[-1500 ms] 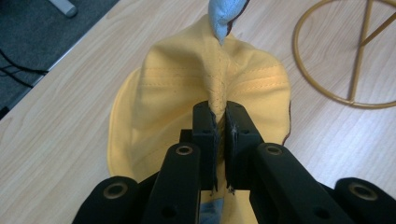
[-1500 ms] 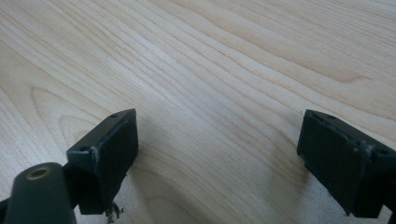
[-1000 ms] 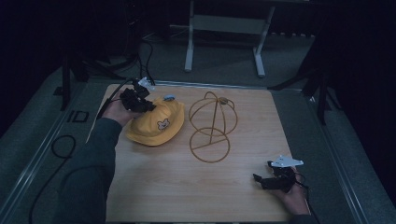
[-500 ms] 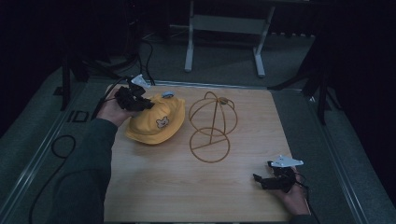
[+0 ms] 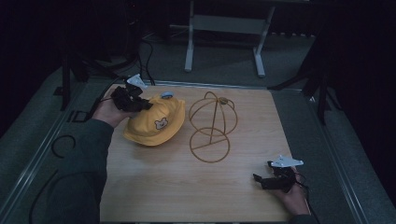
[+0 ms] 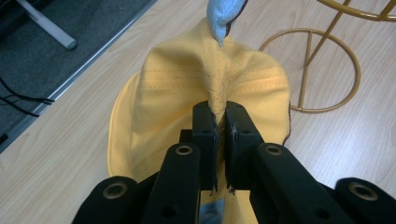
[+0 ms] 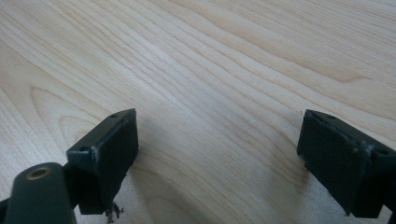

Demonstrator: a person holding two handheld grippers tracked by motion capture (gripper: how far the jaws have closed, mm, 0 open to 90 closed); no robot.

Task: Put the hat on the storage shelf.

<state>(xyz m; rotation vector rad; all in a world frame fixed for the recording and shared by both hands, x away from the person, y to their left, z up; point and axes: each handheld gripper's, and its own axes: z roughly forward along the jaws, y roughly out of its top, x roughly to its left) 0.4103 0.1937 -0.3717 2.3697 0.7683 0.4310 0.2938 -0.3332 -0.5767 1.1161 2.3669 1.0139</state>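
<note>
A yellow hat (image 5: 156, 122) with a small bear patch lies at the table's back left, its far edge lifted. My left gripper (image 5: 140, 103) is shut on a fold of the hat's fabric (image 6: 219, 109), with a pale blue tip (image 6: 224, 14) poking up beyond it. To the hat's right stands a gold wire hat stand (image 5: 212, 125), whose ring base (image 6: 322, 70) appears in the left gripper view. My right gripper (image 5: 262, 179) rests near the table's front right corner, jaws wide open over bare wood (image 7: 219, 93) with nothing between them.
The wooden table (image 5: 187, 186) has a metal edge strip along its back and left sides. Cables (image 5: 144, 51) and a white frame leg (image 5: 189, 37) lie on the dark floor behind the table. A cable loop (image 5: 63, 144) sits on the floor at left.
The left gripper has pulled the hat's back edge up and slightly away from the stand, bunching the fabric. The right gripper has stayed still.
</note>
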